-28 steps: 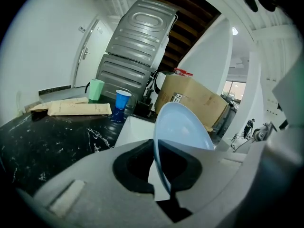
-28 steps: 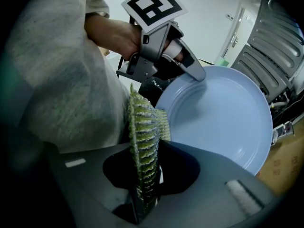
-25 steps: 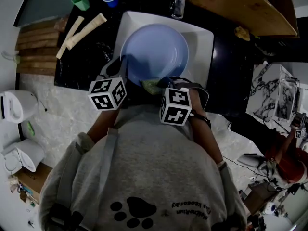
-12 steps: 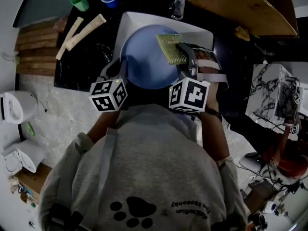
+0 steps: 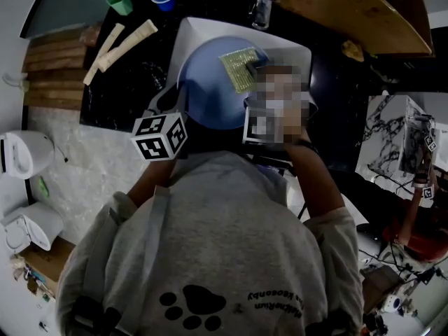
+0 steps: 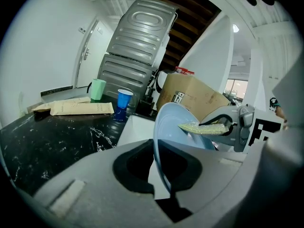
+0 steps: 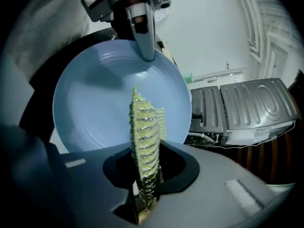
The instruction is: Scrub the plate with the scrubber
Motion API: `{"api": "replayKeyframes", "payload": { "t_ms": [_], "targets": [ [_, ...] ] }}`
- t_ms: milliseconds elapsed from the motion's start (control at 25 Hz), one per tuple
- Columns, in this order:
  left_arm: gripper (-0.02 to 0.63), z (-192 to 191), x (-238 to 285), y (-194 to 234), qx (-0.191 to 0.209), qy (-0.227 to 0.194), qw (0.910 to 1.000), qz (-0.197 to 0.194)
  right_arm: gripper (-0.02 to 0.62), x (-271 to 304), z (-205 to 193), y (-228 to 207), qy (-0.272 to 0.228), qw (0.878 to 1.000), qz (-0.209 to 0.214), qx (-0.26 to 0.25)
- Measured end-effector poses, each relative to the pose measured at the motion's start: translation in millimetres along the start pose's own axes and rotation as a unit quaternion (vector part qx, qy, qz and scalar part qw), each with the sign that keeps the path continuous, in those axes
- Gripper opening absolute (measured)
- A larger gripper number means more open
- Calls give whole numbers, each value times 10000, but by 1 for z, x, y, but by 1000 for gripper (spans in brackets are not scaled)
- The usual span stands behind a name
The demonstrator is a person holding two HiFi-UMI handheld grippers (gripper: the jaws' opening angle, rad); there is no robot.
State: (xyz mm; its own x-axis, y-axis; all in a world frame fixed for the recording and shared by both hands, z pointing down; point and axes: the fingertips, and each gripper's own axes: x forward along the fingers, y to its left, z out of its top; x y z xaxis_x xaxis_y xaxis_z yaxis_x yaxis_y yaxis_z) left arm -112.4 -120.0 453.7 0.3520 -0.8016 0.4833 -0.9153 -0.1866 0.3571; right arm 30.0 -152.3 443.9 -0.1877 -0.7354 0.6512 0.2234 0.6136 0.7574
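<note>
1. The left gripper reaches forward and a little downward, its jaws pinched nearly together on the rim of the plate.
2. The right gripper tilts downward, its jaws clamped on one end of the scrubber.
3. The left forearm and right forearm extend forward from the body, bare below grey sleeves.

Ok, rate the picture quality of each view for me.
Head view: dim overall, a mosaic patch laid beside the yellow-green mesh scrubber. Left gripper view: strong fisheye bending, black corners, round pale-blue plate seen edge-on. Right gripper view: evenly lit, scrubber sharp up close, edges curved.
</note>
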Motion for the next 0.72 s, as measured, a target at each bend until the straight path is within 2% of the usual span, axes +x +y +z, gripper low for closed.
{"api": "replayKeyframes", "payload": {
  "t_ms": [160,440,720],
  "targets": [
    [18,-3,0,4,-124,10,9999,10,66,13,-22,26,472,9978,265,-375],
    [23,-7,0,10,-303,29,9995,50,67,10,-29,77,793,9871,1387,56],
    [26,-7,-1,9,-363,-3,9993,71,67,-12,-11,117,684,9644,2479,616]
  ]
}}
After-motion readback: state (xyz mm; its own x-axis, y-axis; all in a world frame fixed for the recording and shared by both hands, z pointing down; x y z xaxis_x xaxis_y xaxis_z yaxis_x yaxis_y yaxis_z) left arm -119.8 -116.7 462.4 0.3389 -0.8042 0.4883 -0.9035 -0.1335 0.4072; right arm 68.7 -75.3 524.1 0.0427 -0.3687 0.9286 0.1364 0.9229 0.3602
